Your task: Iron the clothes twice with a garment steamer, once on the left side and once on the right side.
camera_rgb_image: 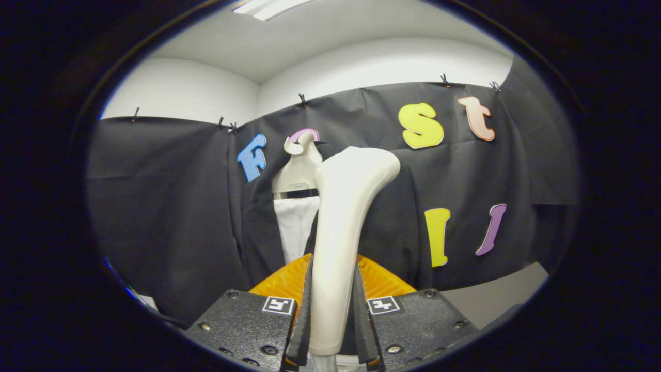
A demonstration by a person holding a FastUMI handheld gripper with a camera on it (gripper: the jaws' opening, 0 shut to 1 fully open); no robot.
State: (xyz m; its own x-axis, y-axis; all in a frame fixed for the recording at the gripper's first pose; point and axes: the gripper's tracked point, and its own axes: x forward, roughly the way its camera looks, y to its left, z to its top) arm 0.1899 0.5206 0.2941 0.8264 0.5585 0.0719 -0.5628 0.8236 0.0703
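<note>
A cream garment steamer stands upright between my fingers, its handle pressed from both sides, its head bent to the right at the top. My gripper is shut on the steamer's handle. Just beyond the steamer hangs a dark jacket over a white shirt, on a cream hanger with a hook at its top. The steamer's head is level with the jacket's shoulder and hides part of the jacket's right front. I cannot tell whether the head touches the cloth.
Black cloth walls close the booth behind and to both sides of the garment. A pale surface shows low to the right of the fingers. White walls and a ceiling light are above.
</note>
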